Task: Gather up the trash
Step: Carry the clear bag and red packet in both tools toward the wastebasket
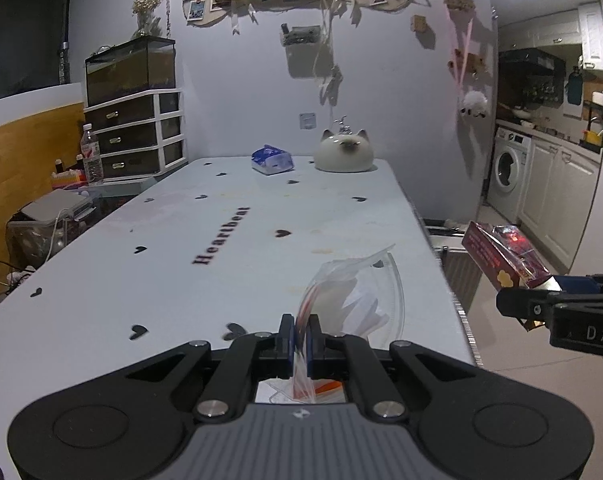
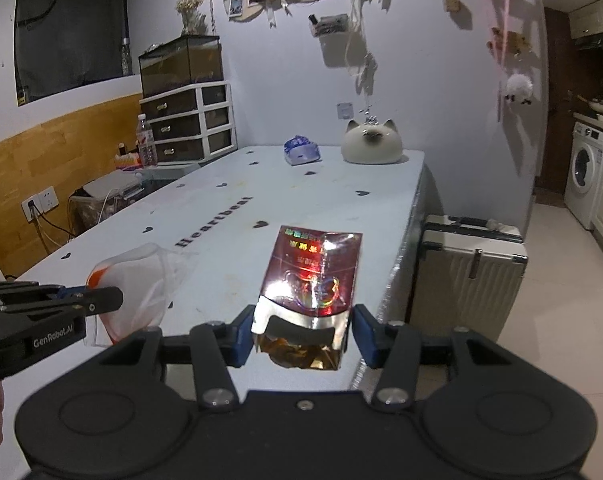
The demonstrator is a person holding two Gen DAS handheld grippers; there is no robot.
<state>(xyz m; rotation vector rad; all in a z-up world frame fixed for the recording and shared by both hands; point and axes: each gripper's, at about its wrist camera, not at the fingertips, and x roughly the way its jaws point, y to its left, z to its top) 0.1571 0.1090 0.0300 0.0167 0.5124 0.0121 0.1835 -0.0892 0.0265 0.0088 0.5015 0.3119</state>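
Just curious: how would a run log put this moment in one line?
left gripper: shut on clear plastic bag | right gripper: holds red cigarette pack

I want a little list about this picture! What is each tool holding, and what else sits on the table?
left tool: shut on a clear plastic zip bag with an orange stripe
right tool: holding a dark red shiny cigarette packet, top torn open
table: pale blue tabletop with black hearts
far end of table: white ceramic cat-shaped jar, blue-and-white tissue pack
beside table: white ribbed suitcase
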